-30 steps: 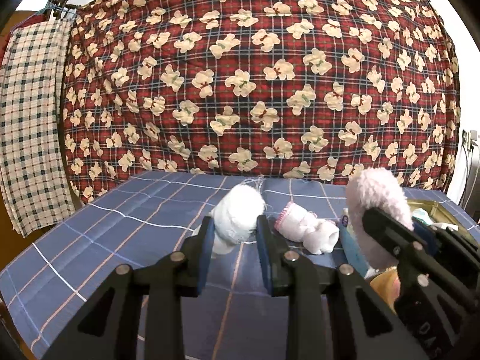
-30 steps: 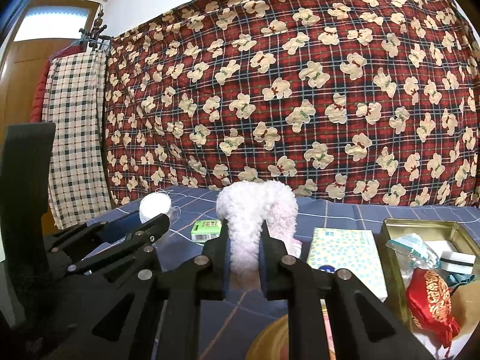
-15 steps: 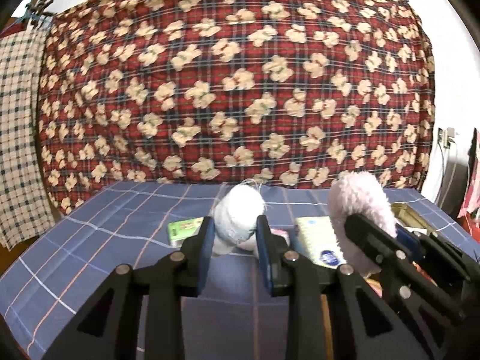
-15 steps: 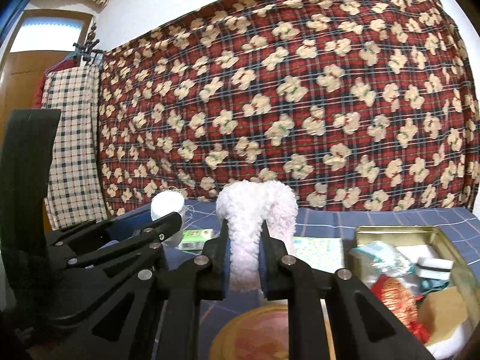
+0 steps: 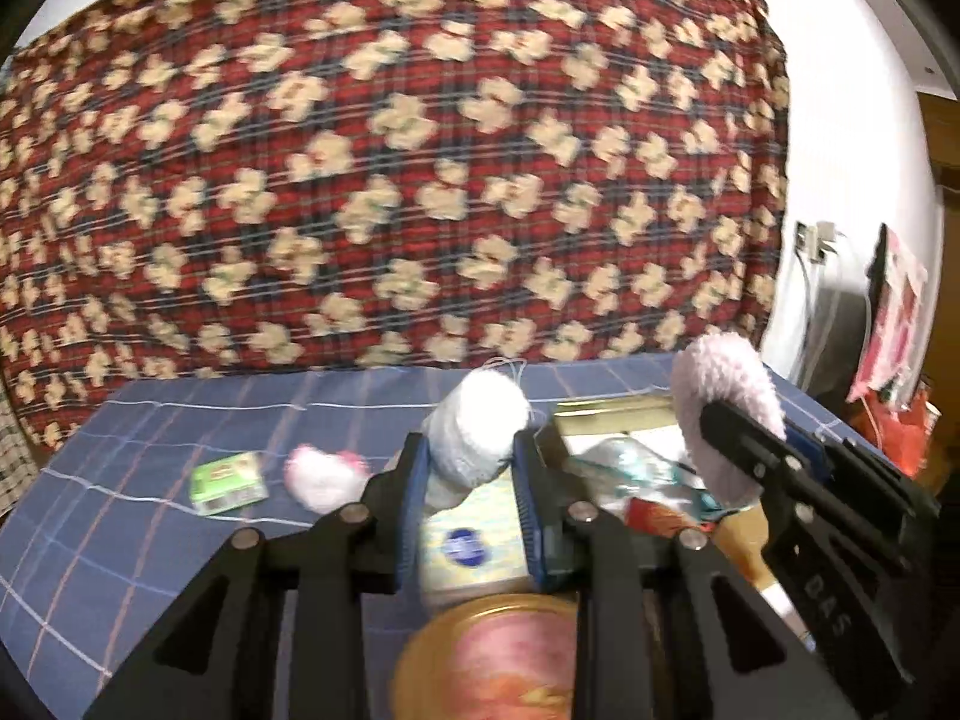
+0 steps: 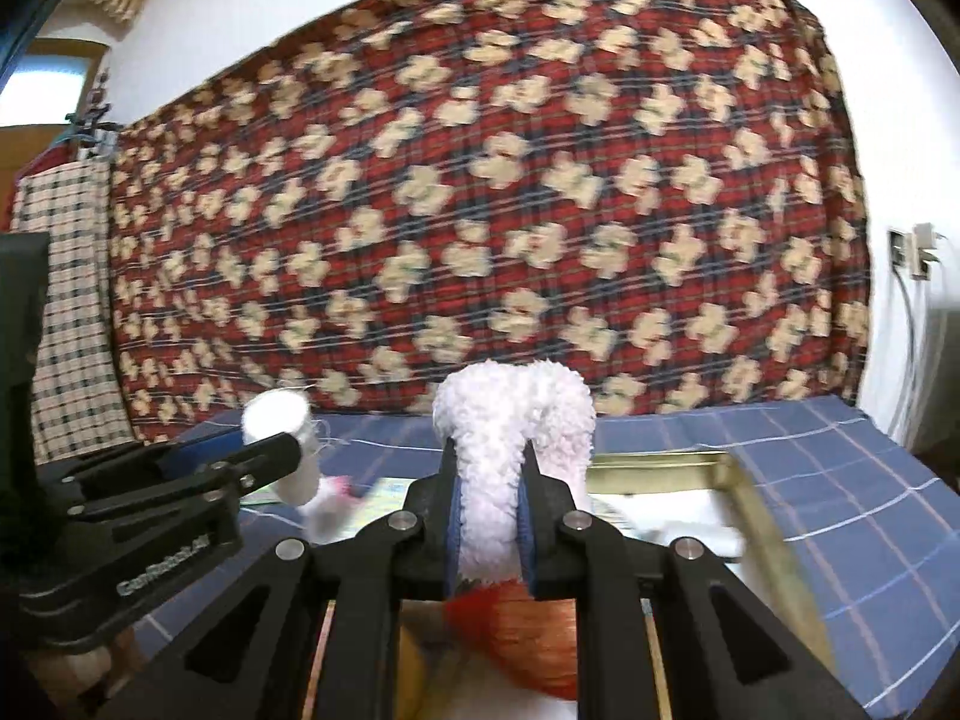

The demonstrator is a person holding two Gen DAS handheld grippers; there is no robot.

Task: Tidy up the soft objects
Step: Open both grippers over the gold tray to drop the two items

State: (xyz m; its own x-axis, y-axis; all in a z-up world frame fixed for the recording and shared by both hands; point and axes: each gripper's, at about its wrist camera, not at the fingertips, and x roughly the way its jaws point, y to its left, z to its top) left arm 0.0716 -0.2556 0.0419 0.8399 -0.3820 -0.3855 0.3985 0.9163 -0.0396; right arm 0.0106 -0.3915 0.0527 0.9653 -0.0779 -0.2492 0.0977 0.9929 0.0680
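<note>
My left gripper (image 5: 471, 468) is shut on a white rolled sock (image 5: 477, 438) and holds it above the blue checked table, over a patterned box (image 5: 474, 540). The sock also shows in the right wrist view (image 6: 279, 420). My right gripper (image 6: 489, 492) is shut on a fluffy pale pink sock (image 6: 510, 420), held above the gold tin (image 6: 756, 516). In the left wrist view that pink sock (image 5: 726, 402) is at the right. A small pink-and-white soft item (image 5: 324, 474) lies on the table at the left.
A green packet (image 5: 228, 480) lies on the blue table left of the soft item. A round gold lid (image 5: 498, 654) is below my left gripper. The tin holds a red pouch (image 6: 528, 630) and wrapped items. A red bear-print blanket (image 5: 390, 180) hangs behind.
Both grippers have swung right with their socks. The right gripper now hangs over the gold tin; the left is over the patterned box and round lid.
</note>
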